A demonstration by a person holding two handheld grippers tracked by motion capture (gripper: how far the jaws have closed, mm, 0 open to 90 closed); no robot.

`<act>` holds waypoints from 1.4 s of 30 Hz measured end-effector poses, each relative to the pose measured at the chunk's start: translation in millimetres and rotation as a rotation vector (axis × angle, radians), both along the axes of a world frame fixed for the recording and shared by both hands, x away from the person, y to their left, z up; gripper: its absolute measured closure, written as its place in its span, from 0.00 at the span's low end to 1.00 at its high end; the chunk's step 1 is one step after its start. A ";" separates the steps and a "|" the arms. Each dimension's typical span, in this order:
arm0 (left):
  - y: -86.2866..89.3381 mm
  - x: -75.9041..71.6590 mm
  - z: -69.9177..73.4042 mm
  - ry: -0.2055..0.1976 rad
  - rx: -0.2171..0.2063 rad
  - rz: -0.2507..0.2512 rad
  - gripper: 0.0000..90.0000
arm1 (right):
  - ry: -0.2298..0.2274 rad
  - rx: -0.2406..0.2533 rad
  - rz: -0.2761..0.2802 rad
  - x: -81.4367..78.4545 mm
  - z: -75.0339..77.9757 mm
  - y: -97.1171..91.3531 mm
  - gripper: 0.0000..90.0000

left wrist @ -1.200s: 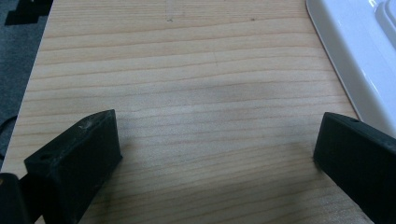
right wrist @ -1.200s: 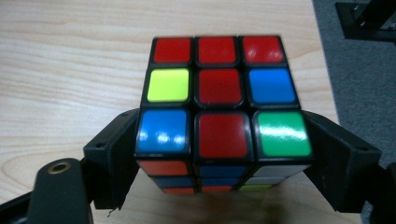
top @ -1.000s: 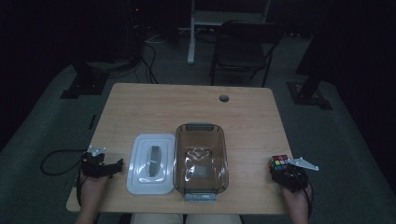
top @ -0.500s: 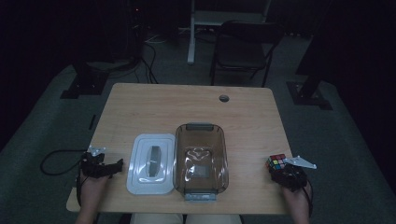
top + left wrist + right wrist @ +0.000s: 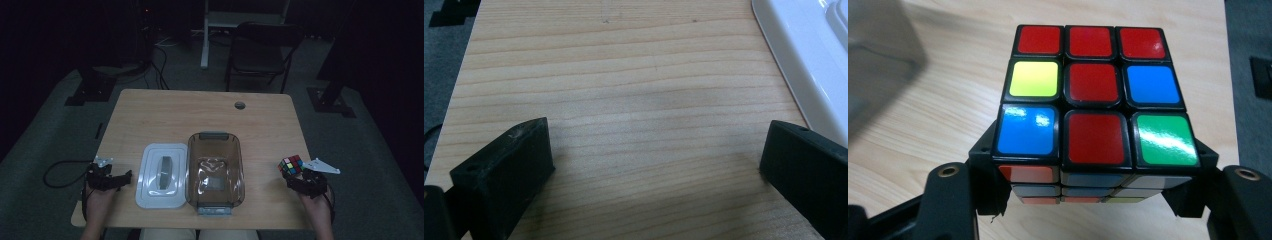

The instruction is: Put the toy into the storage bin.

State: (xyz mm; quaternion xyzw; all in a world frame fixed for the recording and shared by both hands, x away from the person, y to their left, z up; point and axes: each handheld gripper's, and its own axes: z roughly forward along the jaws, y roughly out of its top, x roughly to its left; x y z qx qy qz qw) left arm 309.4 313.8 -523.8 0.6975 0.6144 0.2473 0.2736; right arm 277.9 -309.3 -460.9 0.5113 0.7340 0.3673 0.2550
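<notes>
- At table's right edge, right gripper [image 5: 298, 176] clamped on puzzle cube [image 5: 1091, 95], lifted clear, likely bound for open container [image 5: 215, 170]
- Left gripper [image 5: 123, 176] spread wide, idle beside lid [image 5: 161, 175]

A dim room: grey carpet floor [image 5: 60, 130], a dark folding chair [image 5: 260, 55] behind the wooden table [image 5: 200, 115].

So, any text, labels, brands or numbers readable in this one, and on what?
None can be read.
Cube: plain red, yellow, blue and green stickers, no print.
White lid: no lettering visible.
Clear box: no label visible; the glints inside are not text.
Left tool and right tool: plain black, no marking.
Table: bare wood.
</notes>
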 end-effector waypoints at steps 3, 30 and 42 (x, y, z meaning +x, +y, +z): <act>0.0 0.0 0.0 0.000 0.000 0.000 0.01 | -0.024 0.006 0.033 -0.4 13.2 6.5 0.38; 0.0 0.0 0.0 0.000 -0.001 0.000 0.01 | -0.145 0.015 0.512 -14.8 98.2 101.4 0.38; 0.2 0.1 0.0 0.000 0.000 -0.007 0.01 | -0.040 -0.058 0.701 -4.6 89.4 153.1 0.37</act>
